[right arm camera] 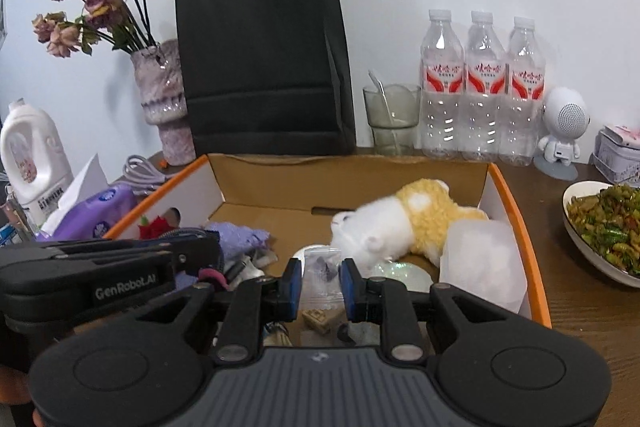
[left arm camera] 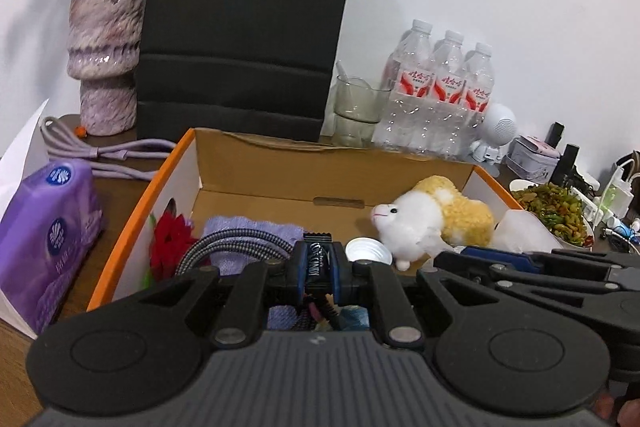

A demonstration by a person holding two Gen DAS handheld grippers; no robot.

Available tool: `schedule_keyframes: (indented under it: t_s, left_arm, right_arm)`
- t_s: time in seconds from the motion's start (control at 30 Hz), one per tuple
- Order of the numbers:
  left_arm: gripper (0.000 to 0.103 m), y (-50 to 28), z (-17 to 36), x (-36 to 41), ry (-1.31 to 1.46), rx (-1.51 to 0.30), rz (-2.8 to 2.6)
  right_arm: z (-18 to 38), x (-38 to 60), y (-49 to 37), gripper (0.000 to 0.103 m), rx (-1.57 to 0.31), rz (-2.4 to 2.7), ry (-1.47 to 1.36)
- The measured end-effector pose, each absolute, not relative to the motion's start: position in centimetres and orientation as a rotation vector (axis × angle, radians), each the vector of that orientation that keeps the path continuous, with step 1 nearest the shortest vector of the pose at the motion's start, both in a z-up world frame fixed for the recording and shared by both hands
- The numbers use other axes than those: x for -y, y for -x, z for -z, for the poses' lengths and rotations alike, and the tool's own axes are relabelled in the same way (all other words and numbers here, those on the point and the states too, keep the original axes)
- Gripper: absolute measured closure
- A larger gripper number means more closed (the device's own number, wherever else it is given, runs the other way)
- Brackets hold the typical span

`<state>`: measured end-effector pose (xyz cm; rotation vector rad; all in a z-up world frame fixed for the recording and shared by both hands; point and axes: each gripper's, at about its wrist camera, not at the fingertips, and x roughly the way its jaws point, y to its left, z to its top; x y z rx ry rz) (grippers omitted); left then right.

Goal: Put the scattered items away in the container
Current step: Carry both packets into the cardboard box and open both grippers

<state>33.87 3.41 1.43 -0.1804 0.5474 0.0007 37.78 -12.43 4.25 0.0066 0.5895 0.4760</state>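
Note:
An orange-rimmed cardboard box [left arm camera: 132, 211] [right arm camera: 520, 223] lies open in front of both grippers. It holds a white and yellow plush toy [left arm camera: 432, 223] [right arm camera: 400, 223], a purple cloth [left arm camera: 248, 231], a red flower [left arm camera: 170, 239], a braided cable [left arm camera: 236, 247] and a white cap [left arm camera: 366, 251]. My left gripper [left arm camera: 319, 263] hovers over the box's near side, shut on a black candy packet [left arm camera: 318, 273]. Beside it, my right gripper [right arm camera: 321, 277] is shut on a small clear plastic bag [right arm camera: 322, 267] with dark bits inside. A translucent white piece [right arm camera: 484, 263] lies by the box's right wall.
Behind the box stand a black paper bag [left arm camera: 244, 27], a purple vase [left arm camera: 106, 55] with dried flowers, a glass [right arm camera: 392, 119] and three water bottles [right arm camera: 482, 87]. A purple tissue pack [left arm camera: 48, 235] lies to the left, a bowl of green food [right arm camera: 604, 227] to the right.

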Motion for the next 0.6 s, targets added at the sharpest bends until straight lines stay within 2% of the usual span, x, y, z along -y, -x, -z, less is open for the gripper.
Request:
schedule_keyframes:
  t_s: [0.17,0.2,0.27,0.3,0.33,0.4,0.43,0.47,0.5,0.53,0.57,0.6]
  left_arm:
    - [0.089,-33.9,-1.0,-3.5,0.175,-0.563,-0.01]
    - [0.084,-34.0,-1.0,-3.4,0.174,-0.565,-0.01]
    - [0.061,-34.0,-1.0,-3.5,0.179,-0.566,-0.018]
    - [0.039,-34.0,-1.0,-3.5,0.182,-0.566,-0.029]
    - [0.031,-33.9,-1.1,-3.5,0.186,-0.563,-0.041]
    - [0.027,-33.8,-1.4,-3.5,0.173,-0.556,-0.068]
    - [0.021,-33.7,-1.6,-3.6,0.171,-0.554,-0.079]
    - [0.017,-33.7,-1.8,-3.8,0.172,-0.554,-0.101]
    - [0.006,-33.7,-1.9,-4.0,0.175,-0.558,-0.131]
    - [0.0,-33.8,-2.1,-4.3,0.179,-0.56,-0.166]
    - [0.0,-33.7,-2.2,-4.6,0.184,-0.555,-0.182]
    - [0.0,-33.7,-2.3,-4.9,0.194,-0.555,-0.171]
  right_arm:
    - [-3.9,12.4,-38.0,0.083,-0.603,-0.473,0.0]
    - [-3.8,12.5,-38.1,0.083,-0.607,-0.475,-0.002]
    - [-3.8,12.7,-38.2,0.08,-0.612,-0.471,-0.014]
    - [-3.8,12.8,-38.3,0.077,-0.617,-0.474,-0.024]
    - [-3.8,12.9,-38.4,0.069,-0.621,-0.479,-0.035]
    - [-3.9,13.2,-38.5,0.061,-0.621,-0.468,-0.049]
    - [-4.0,13.3,-38.5,0.055,-0.619,-0.464,-0.052]
    - [-4.1,13.5,-38.5,0.046,-0.615,-0.459,-0.058]
    - [-4.3,13.7,-38.5,0.039,-0.612,-0.448,-0.066]
    - [-4.4,13.9,-38.5,0.025,-0.611,-0.446,-0.076]
    - [-4.6,14.1,-38.6,0.012,-0.612,-0.455,-0.091]
    - [-4.8,14.3,-38.7,0.006,-0.619,-0.482,-0.117]
